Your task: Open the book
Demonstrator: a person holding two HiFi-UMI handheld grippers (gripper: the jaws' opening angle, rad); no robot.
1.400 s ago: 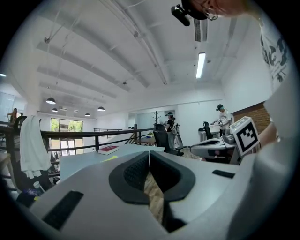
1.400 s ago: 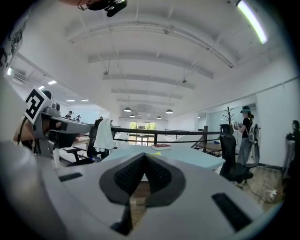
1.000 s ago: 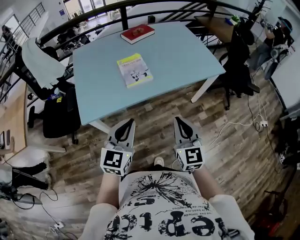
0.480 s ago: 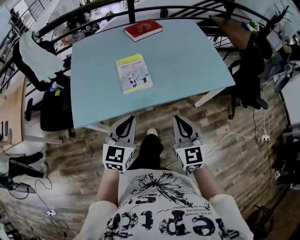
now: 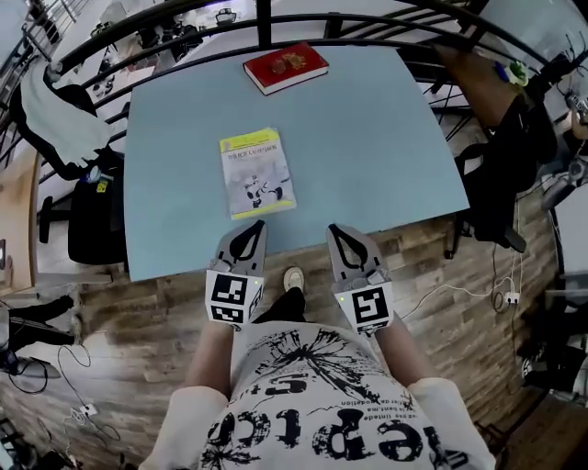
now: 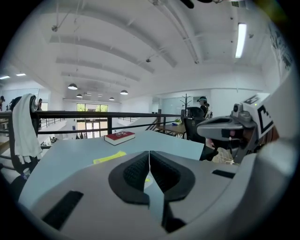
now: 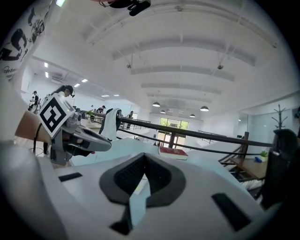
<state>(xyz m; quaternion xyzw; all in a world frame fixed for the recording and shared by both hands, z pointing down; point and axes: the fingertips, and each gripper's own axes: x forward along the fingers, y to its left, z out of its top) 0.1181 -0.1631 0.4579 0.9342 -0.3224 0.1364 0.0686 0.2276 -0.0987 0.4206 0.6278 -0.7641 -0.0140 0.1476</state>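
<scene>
A closed book with a yellow-green cover (image 5: 256,173) lies flat on the light blue table (image 5: 367,147), left of middle and close to the near edge. A closed red book (image 5: 286,67) lies at the far edge. My left gripper (image 5: 254,223) is shut and empty, its tip over the table's near edge, just short of the yellow-green book. My right gripper (image 5: 334,228) is also shut and empty, to the right of that book. In the left gripper view the shut gripper (image 6: 149,152) points at the yellow-green book (image 6: 108,157) and the red book (image 6: 119,137). The right gripper (image 7: 144,154) faces the red book (image 7: 172,153).
A black railing (image 5: 266,18) runs behind the table. A black office chair with a white cloth (image 5: 55,115) stands at the left. A dark chair (image 5: 514,156) and a wooden desk (image 5: 482,83) stand at the right. Wood floor (image 5: 138,321) lies under me.
Both grippers have moved forward from over the floor to the table's near edge, still shut. The table and both books now appear nearer.
</scene>
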